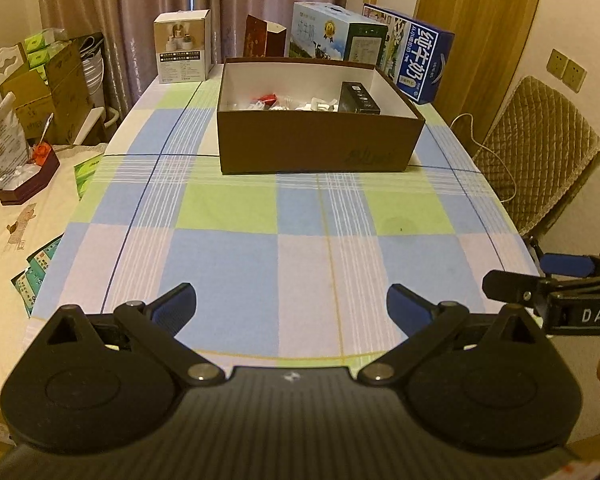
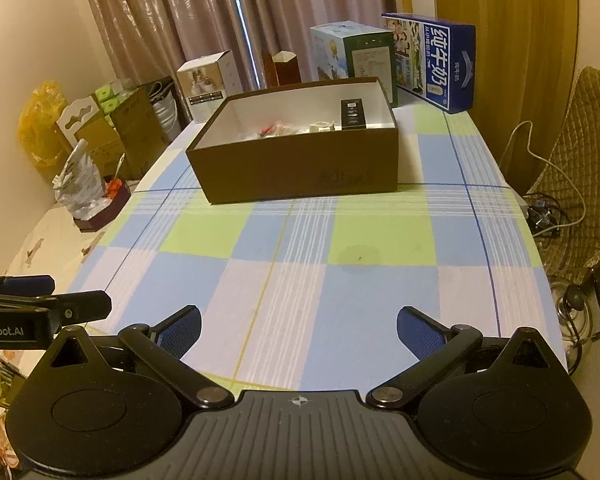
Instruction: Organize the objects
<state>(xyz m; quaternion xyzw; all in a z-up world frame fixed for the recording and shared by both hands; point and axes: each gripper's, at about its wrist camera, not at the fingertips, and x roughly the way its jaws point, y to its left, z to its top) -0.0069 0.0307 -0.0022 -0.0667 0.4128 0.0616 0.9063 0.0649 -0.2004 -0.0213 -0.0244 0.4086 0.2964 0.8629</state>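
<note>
An open brown cardboard box (image 1: 316,148) stands at the far middle of the checked tablecloth; it also shows in the right wrist view (image 2: 300,168). Inside lie a black rectangular device (image 1: 358,98), small white pieces (image 1: 320,105) and a red item (image 1: 269,99). My left gripper (image 1: 291,306) is open and empty, low over the near table edge, far from the box. My right gripper (image 2: 299,328) is open and empty, beside it to the right. Each gripper shows at the side of the other's view.
Behind the brown box stand a white carton (image 1: 183,46), a dark red carton (image 1: 262,38), a light blue milk carton (image 1: 336,34) and a dark blue milk carton (image 1: 412,56). A padded chair (image 1: 540,140) stands right. Boxes and bags (image 1: 40,92) crowd the left.
</note>
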